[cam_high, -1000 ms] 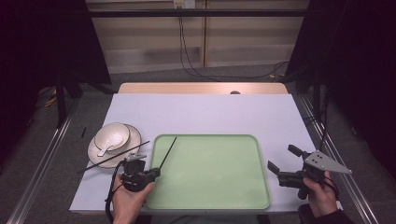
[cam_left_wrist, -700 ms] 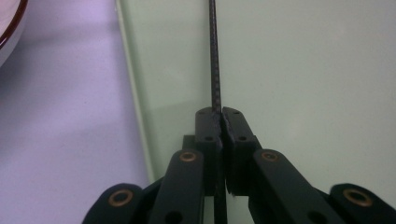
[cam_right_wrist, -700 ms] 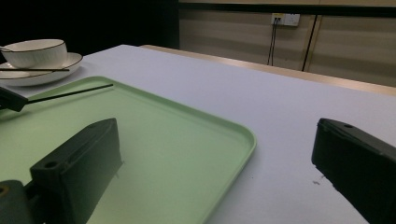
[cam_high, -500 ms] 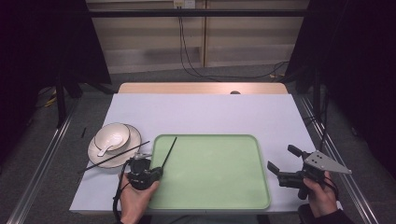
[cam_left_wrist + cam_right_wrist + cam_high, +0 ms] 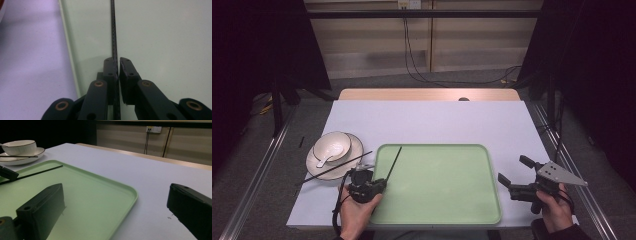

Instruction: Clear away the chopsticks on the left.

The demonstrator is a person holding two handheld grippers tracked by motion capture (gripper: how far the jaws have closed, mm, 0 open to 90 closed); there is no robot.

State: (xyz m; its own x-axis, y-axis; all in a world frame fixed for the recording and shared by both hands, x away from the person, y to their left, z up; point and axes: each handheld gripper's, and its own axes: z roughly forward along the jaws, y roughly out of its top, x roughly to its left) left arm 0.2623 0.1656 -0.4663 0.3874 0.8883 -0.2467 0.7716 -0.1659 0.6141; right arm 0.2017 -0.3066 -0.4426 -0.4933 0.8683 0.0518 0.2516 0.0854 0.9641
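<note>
Presently: green tray [image 5: 447, 195], centre of table. Left gripper [image 5: 374, 184], jaws clamped on one black chopstick [image 5: 114, 37], has slid right from the tray's edge since a second ago; lower it level, then let go. Right gripper [image 5: 514, 175], jaws wide apart, unmoved.
</note>
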